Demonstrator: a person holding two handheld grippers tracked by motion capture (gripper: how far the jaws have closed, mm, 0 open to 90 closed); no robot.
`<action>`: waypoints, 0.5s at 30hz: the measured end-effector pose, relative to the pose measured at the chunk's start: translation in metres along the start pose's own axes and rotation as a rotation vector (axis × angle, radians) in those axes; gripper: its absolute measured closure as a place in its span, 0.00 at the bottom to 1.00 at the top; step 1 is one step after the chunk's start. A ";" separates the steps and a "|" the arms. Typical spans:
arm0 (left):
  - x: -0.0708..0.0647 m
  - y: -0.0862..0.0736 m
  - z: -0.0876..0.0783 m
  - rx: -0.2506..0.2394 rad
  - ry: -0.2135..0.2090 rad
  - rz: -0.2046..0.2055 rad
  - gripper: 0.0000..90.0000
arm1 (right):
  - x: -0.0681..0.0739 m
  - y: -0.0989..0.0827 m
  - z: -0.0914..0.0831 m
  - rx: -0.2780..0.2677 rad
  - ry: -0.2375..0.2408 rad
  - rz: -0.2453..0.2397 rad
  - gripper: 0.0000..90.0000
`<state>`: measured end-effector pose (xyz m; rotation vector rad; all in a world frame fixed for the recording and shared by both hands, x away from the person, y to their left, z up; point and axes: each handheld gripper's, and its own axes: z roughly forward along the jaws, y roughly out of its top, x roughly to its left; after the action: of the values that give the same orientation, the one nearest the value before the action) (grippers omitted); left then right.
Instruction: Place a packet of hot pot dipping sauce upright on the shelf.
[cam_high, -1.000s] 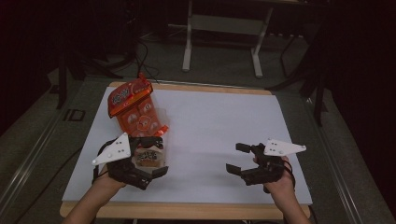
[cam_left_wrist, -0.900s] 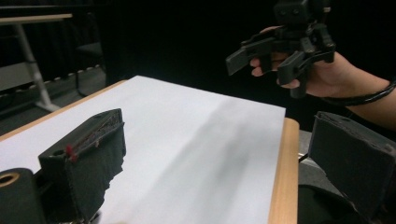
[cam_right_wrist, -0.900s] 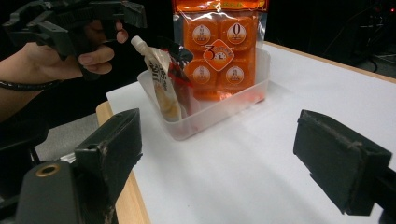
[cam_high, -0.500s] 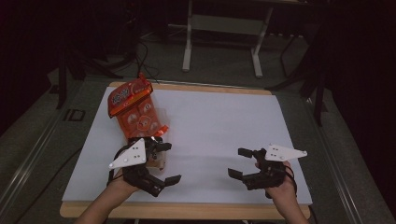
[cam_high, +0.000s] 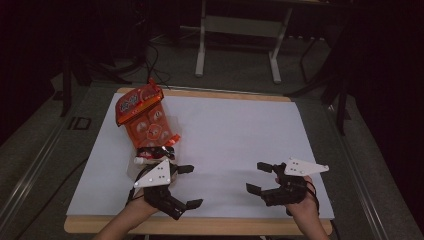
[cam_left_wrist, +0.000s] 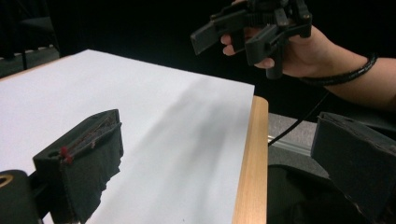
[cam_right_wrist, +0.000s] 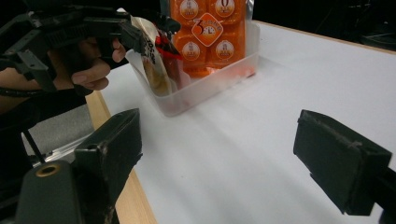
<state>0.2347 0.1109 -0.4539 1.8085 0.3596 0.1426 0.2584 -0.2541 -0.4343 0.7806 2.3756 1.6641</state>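
A large orange snack bag (cam_high: 145, 117) stands tilted in a clear plastic container (cam_high: 134, 170) at the table's left; the bag (cam_right_wrist: 210, 32) and the container's wall (cam_right_wrist: 205, 91) also appear in the right gripper view, with a smaller brown-and-red packet (cam_right_wrist: 154, 65) at the container's near end. My left gripper (cam_high: 190, 186) sits just right of the container, near the front edge, open and holding nothing. My right gripper (cam_high: 257, 177) hovers at the front right, open and empty, jaws pointing left. Each gripper faces the other: the right gripper (cam_left_wrist: 252, 28) and the left gripper (cam_right_wrist: 70, 28) show in the opposite views.
A white sheet (cam_high: 240, 135) covers the tabletop, with a wooden edge (cam_high: 200, 225) along the front. Between the two grippers lies bare sheet. A metal stand (cam_high: 235, 30) and dark floor lie beyond the far edge.
My left gripper has drawn back from over the container toward the front edge and turned its jaws to the right. The right gripper has dropped slightly toward the front.
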 end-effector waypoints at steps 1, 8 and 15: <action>0.000 0.000 0.000 0.000 0.000 0.000 0.03 | 0.000 0.000 0.000 0.000 0.000 0.000 0.17; -0.002 -0.016 0.004 0.034 -0.002 -0.014 0.03 | -0.002 -0.008 0.002 0.016 0.005 0.010 0.17; -0.005 -0.026 0.007 0.069 0.003 -0.007 0.03 | -0.002 -0.018 0.008 0.039 0.006 0.004 0.17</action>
<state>0.2270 0.1090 -0.4805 1.8746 0.3773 0.1297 0.2575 -0.2526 -0.4539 0.7890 2.4193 1.6281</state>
